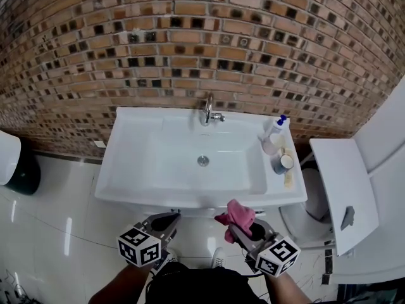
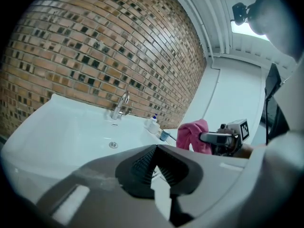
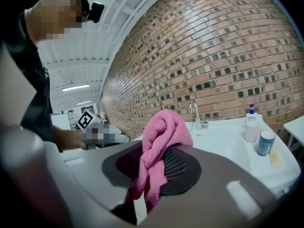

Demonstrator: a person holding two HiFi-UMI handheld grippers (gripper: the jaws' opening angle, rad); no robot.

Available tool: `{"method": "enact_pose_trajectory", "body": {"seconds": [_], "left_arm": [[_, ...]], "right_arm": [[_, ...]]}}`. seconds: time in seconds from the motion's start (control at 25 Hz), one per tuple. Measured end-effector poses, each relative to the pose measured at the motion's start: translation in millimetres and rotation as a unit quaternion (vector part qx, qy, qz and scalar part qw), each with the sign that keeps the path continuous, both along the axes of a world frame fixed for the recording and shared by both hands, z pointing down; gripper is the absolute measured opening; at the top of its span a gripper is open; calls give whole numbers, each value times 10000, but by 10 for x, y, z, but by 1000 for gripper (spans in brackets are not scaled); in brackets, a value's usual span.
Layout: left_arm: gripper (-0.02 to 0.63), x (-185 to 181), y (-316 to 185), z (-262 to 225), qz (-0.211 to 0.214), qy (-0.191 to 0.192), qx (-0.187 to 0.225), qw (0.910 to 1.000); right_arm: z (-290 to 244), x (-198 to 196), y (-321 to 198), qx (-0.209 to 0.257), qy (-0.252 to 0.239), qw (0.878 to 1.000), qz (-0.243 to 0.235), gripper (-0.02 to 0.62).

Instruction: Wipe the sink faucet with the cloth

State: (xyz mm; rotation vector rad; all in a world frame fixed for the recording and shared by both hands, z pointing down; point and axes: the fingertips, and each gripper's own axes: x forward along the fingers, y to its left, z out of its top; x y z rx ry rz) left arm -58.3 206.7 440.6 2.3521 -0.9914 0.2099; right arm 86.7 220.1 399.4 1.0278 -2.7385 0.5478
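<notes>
A white sink (image 1: 133,170) stands against the brick wall, with a chrome faucet (image 1: 207,111) at the middle of its back rim. My right gripper (image 1: 239,228) hovers just in front of the sink's front edge and is shut on a bunched pink cloth (image 1: 237,214). In the right gripper view the cloth (image 3: 161,137) hangs out over the jaws, with the faucet (image 3: 194,113) far beyond. My left gripper (image 1: 166,222) is level with the right one, to its left, shut and empty. From the left gripper view the faucet (image 2: 121,106) and the cloth (image 2: 192,136) both show.
A soap bottle (image 1: 273,132) and a blue cup (image 1: 283,163) stand on the sink's right rim. A toilet (image 1: 316,211) with a white tank lid (image 1: 342,182) is close at the right. A dark bin (image 1: 22,173) sits on the tiled floor at the left.
</notes>
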Motion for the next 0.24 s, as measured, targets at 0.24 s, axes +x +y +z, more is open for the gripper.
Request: {"method": "enact_pose_trajectory", "body": {"seconds": [0.24], "left_arm": [[6, 43, 15, 28, 26, 4, -1, 10000]], "right_arm": [[25, 52, 0, 24, -18, 10000, 49, 91]]}}
